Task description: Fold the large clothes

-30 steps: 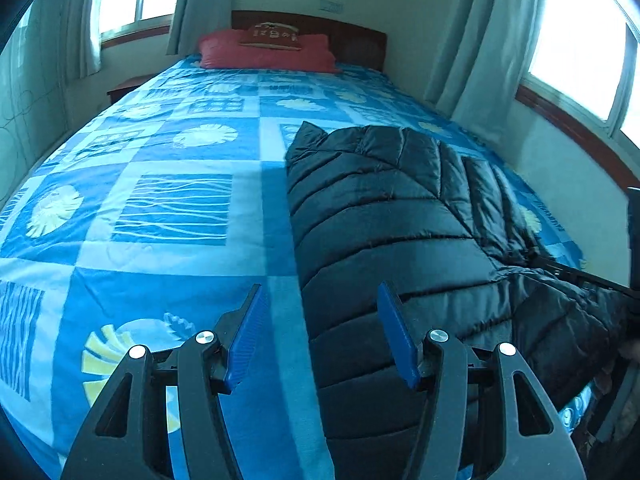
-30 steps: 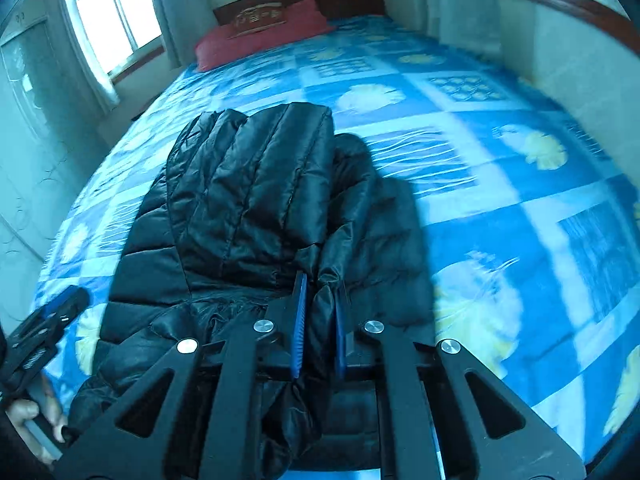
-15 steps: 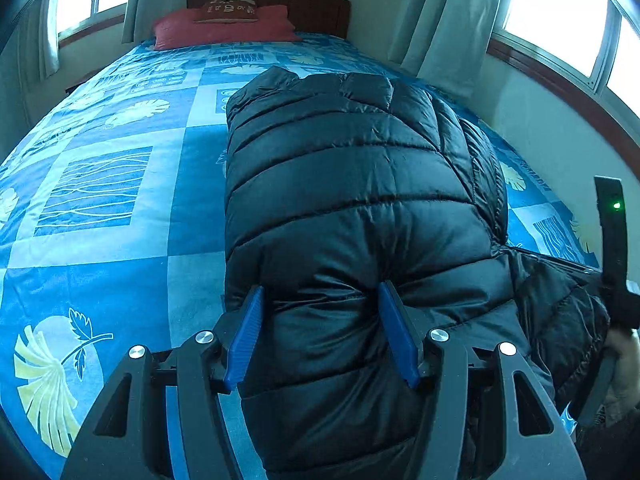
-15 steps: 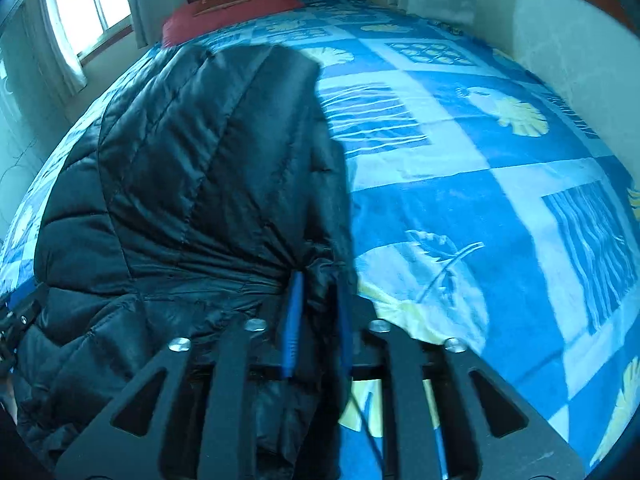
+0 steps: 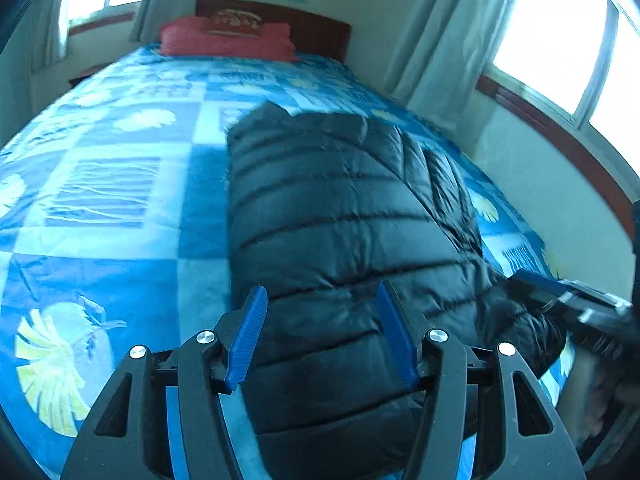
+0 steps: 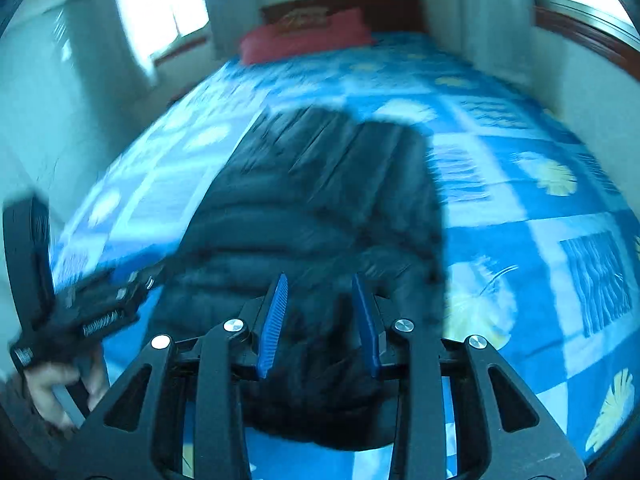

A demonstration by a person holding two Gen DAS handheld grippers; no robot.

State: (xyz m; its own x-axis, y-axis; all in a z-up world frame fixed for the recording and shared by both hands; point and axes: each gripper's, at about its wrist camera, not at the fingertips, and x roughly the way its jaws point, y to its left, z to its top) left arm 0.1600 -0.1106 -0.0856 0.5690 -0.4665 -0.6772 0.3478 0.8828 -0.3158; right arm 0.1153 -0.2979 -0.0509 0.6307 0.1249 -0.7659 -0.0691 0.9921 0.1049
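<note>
Black quilted jacket [image 5: 344,240] lay folded lengthwise on the blue patterned bed [image 5: 108,200]; gold lettering on the red pillow [image 5: 228,36] was unreadable. The left gripper [image 5: 320,336] had its fingers wide apart, empty, as before. In the right view, blurred, the right gripper [image 6: 322,320] had let go, fingers now parted above the jacket [image 6: 320,200].

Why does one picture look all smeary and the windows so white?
Right wrist view: motion blur smears the black jacket, the bedspread and the red pillow; only the right gripper looks sharp. Left wrist view: far crisper, the jacket's quilting shows clearly, though the window is blown out white with daylight. Both views bulge from the fisheye lens.
</note>
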